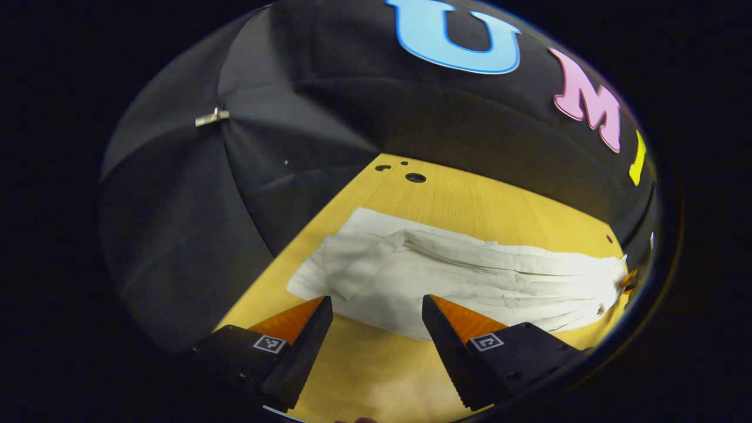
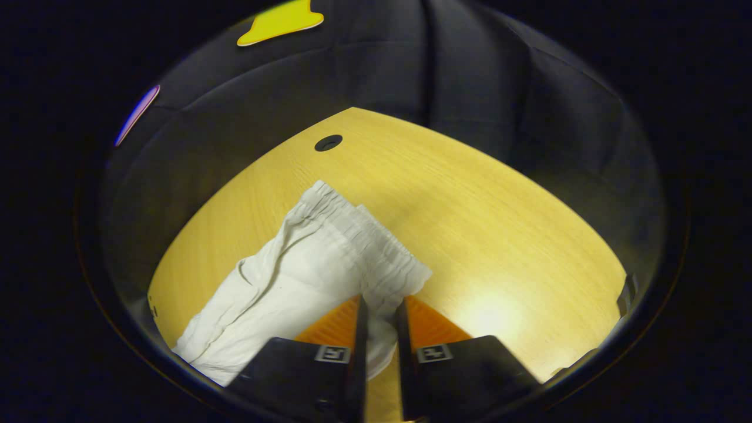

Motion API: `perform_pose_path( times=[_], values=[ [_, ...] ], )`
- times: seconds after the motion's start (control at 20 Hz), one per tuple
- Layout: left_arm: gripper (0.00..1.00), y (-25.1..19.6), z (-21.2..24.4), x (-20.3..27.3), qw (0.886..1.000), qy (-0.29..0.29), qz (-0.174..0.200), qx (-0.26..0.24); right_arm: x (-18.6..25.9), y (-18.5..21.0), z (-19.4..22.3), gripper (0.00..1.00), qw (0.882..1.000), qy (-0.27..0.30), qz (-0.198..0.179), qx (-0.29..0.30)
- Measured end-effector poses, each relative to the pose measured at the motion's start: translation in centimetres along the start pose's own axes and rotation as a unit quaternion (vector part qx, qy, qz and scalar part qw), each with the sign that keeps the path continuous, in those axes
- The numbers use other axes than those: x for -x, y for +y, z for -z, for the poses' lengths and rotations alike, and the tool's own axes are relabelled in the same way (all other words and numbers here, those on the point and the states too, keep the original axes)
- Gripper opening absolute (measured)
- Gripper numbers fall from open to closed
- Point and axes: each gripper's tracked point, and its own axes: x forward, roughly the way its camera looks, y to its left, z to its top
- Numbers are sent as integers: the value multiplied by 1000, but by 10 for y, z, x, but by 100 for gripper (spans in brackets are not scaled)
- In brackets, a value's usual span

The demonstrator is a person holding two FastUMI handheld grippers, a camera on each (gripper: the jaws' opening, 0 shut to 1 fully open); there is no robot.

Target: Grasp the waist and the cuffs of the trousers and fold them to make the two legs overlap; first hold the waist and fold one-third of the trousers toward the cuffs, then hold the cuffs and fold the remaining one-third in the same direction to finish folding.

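In the left gripper view, the left gripper [image 1: 376,305] hovers with its fingers spread wide above the near edge of the white trousers [image 1: 458,276], which lie crumpled lengthwise across the yellow wooden table [image 1: 470,200]. In the right gripper view, the right gripper [image 2: 380,311] has its fingers pressed nearly together, pinching the gathered waistband [image 2: 364,235] end of the trousers on the table.

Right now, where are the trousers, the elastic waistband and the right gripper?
trousers [image 1: 470,276]: left gripper view, on the creased cloth mid-length.
waistband [image 2: 376,238]: right gripper view, on the gathered elastic edge.
right gripper [image 2: 380,320]: right gripper view, midway between its fingertips, which pinch the cloth by the waistband.
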Motion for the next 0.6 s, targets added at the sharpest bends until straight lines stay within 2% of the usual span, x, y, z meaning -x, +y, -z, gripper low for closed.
perform_pose_path(
  times=[0.05,0.1,0.15,0.3,0.6],
  values=[
    [96,0,3,-2,1000,9,2,14,-3,3,3,20,999,13,-7,-29],
    [96,0,7,-4,999,19,-1,26,0,4,2,0,998,7,-11,-57],
    [96,0,10,-6,999,28,0,41,-5,7,4,10,997,7,-16,-74],
    [96,-3,19,-18,995,53,-5,84,-6,3,2,10,999,-9,-18,-49],
    [96,12,35,-39,987,87,-67,119,-4,3,2,10,999,-6,-20,-37]
  ],
)
